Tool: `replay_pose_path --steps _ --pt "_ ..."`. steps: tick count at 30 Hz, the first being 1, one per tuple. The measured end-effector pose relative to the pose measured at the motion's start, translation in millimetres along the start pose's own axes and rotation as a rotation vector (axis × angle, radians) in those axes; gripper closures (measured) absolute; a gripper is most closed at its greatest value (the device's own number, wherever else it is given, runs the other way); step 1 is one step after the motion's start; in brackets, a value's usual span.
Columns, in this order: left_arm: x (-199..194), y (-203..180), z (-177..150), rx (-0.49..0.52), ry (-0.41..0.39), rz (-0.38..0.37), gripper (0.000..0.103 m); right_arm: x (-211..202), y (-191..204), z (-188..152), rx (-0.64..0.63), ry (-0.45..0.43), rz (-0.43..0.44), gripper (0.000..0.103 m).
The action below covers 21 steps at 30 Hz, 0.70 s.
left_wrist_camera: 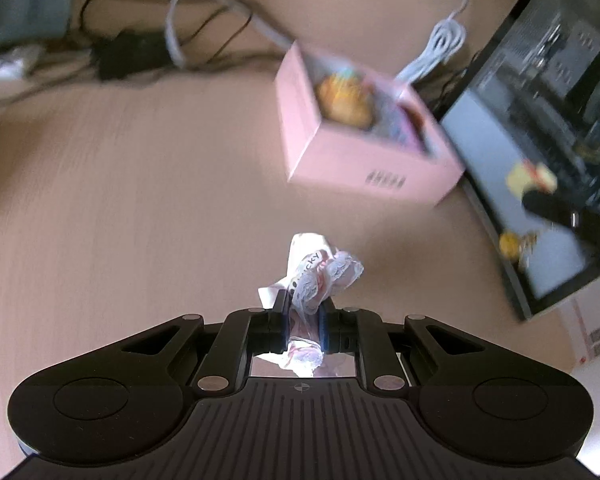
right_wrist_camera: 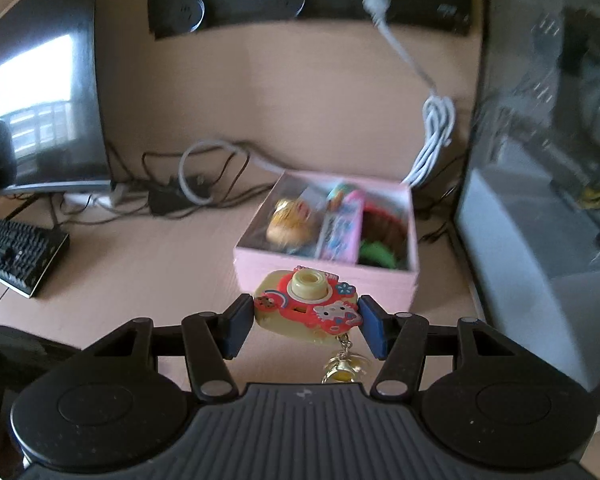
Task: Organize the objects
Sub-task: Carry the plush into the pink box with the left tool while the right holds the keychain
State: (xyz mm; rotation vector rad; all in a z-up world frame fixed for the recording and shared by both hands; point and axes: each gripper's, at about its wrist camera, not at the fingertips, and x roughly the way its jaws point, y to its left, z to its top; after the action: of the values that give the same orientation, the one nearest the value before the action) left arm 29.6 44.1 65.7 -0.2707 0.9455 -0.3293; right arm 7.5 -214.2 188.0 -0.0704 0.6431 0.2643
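My left gripper is shut on a crumpled white and pink wrapper, held above the desk. Ahead of it to the right sits an open pink box holding a yellow round toy and other small items. In the right wrist view my right gripper is shut on a cream and red toy camera with a gold bell charm hanging below. The camera is lifted off the desk, just in front of the pink box, which holds several small toys and a pink packet.
Tangled black and white cables lie behind the box near the wall. A power strip is on the wall. A monitor and keyboard are at the left; a glass-sided computer case stands at the right.
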Motion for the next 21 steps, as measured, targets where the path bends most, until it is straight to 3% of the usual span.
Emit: replay_pose_path --steps 6,12,17,21 --pt "2.1 -18.6 69.4 0.059 -0.135 -0.046 0.086 -16.7 -12.8 1.3 0.006 -0.016 -0.038 0.046" --pt "38.7 -47.5 137.1 0.132 -0.245 -0.082 0.084 -16.8 -27.8 -11.0 0.063 -0.004 -0.031 0.046" --pt "107.5 -61.5 191.4 0.077 -0.211 -0.086 0.08 -5.2 -35.5 -19.1 0.09 0.018 -0.004 0.046" --pt "174.3 -62.6 208.6 0.029 -0.15 0.004 0.079 4.7 -43.9 -23.3 0.118 0.03 0.033 0.046"
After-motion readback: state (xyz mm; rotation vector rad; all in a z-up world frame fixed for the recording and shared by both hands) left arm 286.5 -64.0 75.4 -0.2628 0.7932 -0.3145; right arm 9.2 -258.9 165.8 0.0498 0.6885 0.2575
